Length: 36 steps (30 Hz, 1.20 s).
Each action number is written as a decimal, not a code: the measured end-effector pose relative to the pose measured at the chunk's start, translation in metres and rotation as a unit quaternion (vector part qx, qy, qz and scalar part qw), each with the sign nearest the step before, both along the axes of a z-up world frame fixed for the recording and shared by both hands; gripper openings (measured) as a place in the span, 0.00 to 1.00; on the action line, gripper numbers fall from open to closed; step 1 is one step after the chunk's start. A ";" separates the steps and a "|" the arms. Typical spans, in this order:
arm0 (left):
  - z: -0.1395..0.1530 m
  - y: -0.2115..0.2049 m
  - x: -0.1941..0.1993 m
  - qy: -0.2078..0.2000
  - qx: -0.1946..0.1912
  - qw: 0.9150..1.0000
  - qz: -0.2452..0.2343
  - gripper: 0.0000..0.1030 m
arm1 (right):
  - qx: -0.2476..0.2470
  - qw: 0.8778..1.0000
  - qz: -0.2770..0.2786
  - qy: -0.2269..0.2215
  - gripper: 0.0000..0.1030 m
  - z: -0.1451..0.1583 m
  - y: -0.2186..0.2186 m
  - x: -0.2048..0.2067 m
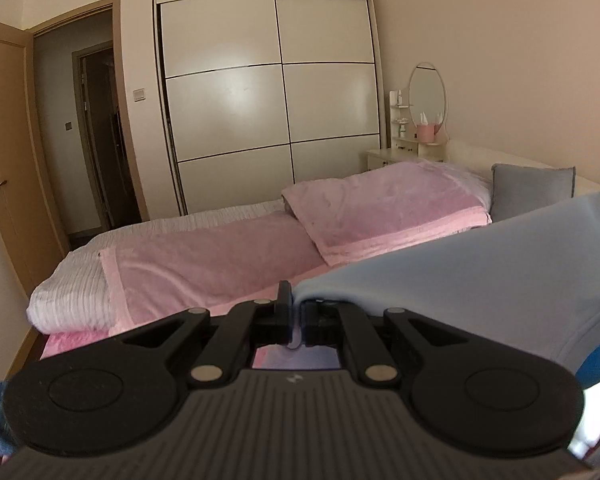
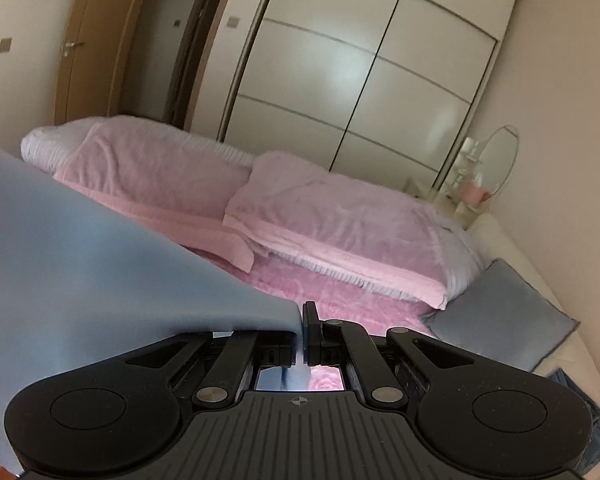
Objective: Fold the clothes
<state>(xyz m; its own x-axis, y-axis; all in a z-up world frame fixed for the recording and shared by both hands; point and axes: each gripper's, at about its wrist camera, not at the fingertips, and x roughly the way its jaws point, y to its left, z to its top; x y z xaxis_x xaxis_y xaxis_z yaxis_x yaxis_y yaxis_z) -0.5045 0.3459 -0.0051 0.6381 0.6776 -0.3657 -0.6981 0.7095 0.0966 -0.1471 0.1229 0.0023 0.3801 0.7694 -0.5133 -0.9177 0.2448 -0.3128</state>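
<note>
both grippers are pinched tight on the light blue garment (image 1: pixel 480 264) — the left gripper (image 1: pixel 296 320) has an edge of it at the lower middle of its view, the right gripper (image 2: pixel 302 334) has another edge at the lower middle of its own, and the cloth hangs in the air between them, filling the right of the left view and the left of the right view

each hold looks thin, only a hem between closed fingers, so a hard tug apart could slip one edge free and drop the cloth in a heap; uneven height would likely leave a skewed fold

below is the bed (image 2: pixel 324 300) with its pink blanket (image 1: pixel 204 256) and a grey cushion (image 2: pixel 500 320) — beyond it a white wardrobe (image 1: pixel 268 80), a wooden door (image 1: pixel 4 160) at left, an oval mirror (image 1: pixel 428 94)
</note>
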 end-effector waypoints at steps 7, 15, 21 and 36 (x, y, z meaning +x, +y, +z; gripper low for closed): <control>-0.050 0.119 0.109 0.050 -0.076 0.996 0.011 0.22 | -0.017 0.999 -0.025 0.039 0.01 -0.023 0.104 0.085; -0.191 0.200 0.189 0.170 -0.224 0.955 0.092 0.31 | -0.184 0.971 -0.099 0.114 0.63 -0.158 0.235 0.187; -0.259 0.163 0.165 0.191 -0.302 0.924 0.137 0.31 | -0.207 0.942 -0.120 0.238 0.63 -0.224 0.160 0.186; -0.327 0.040 0.155 0.181 -0.426 0.876 0.139 0.31 | -0.181 0.867 -0.098 0.453 0.63 -0.317 0.095 0.110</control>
